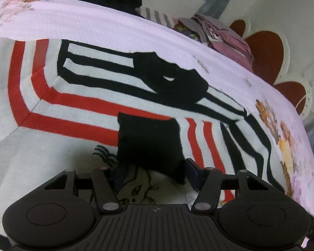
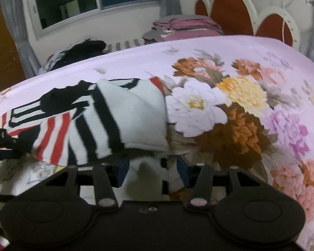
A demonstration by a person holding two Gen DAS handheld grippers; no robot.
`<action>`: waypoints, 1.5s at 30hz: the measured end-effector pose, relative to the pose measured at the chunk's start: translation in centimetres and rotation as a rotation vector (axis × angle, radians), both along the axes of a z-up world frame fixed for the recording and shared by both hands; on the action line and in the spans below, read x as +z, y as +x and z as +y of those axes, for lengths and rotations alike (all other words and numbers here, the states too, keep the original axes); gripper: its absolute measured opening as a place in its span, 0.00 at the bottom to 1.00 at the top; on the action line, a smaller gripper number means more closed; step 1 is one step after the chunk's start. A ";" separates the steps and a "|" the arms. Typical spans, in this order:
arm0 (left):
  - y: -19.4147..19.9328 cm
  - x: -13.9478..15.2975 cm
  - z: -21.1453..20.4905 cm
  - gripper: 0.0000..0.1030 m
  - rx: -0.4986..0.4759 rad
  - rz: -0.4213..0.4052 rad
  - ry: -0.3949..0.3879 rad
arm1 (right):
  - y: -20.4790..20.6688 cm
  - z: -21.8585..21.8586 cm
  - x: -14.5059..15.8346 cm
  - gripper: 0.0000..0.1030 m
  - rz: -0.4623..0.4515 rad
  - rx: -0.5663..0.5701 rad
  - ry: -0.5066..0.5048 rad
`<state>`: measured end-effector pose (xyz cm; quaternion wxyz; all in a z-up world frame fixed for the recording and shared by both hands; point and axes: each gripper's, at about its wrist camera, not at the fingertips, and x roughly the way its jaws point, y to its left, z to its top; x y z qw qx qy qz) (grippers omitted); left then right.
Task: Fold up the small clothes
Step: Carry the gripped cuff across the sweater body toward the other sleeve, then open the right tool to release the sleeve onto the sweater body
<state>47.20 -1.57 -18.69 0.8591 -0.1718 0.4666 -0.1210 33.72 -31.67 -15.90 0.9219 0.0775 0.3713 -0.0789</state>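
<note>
Striped garment lying on the floral bed sheet; its black cuff is hiding the left tongs' grip, right tongs standing half-open over blurred white fabric

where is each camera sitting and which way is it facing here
Left wrist: on the left gripper, angled down across the bed at the striped garment; its own fingers straddle a black cuff.
Right wrist: on the right gripper, angled down over the floral bedsheet toward the headboard; its own fingers straddle white fabric, and the left gripper shows at the left edge.
Shared: garment, bedsheet, folded clothes pile.
</note>
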 end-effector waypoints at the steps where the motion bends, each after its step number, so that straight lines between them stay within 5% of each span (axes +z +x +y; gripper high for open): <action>1: 0.2 0.0 -0.1 0.48 0.005 -0.002 -0.005 | 0.2 -0.2 -0.2 0.49 0.005 -0.005 0.002; 2: 0.3 -0.1 -0.2 0.21 0.008 0.000 -0.010 | 0.3 -0.3 -0.3 0.49 0.010 -0.008 0.005; 3: 0.6 -0.3 -0.2 0.06 0.010 0.014 -0.027 | 0.5 -0.4 -0.6 0.49 0.016 -0.012 0.008; 6: 0.9 -0.4 0.0 0.06 0.047 0.008 -0.066 | 1.3 -0.7 -1.1 0.49 0.031 -0.019 0.030; 14: -0.5 4.1 4.5 0.05 0.177 -0.175 -0.116 | 2.9 0.1 -1.4 0.40 0.038 0.007 0.037; 20: -0.2 -0.5 5.4 0.05 0.191 -0.063 -0.019 | 3.5 0.2 -2.3 0.12 0.039 -0.004 0.053; 24: -0.3 -1.4 4.1 0.05 0.154 -0.067 0.052 | 2.1 -2.3 -2.9 0.09 0.024 -0.113 0.178; 27: -0.3 -0.7 3.8 0.06 0.130 -0.078 0.076 | 1.8 -1.9 -2.6 0.12 0.034 -0.090 0.150; 29: -0.8 0.0 4.8 0.17 0.141 -0.071 0.058 | 1.5 -1.8 -1.9 0.22 0.036 -0.068 0.125; 32: -2.4 1.1 6.7 0.69 0.202 -0.097 0.083 | 0.0 -2.3 -0.2 0.30 0.002 -0.068 0.117; 34: -3.2 2.2 7.4 0.70 0.214 -0.150 0.109 | -0.3 -2.6 1.0 0.42 -0.032 -0.059 0.100; 45: -0.2 2.9 1.4 0.70 0.054 -0.221 0.157 | 9.6 -3.3 0.4 0.46 -0.018 -0.003 0.165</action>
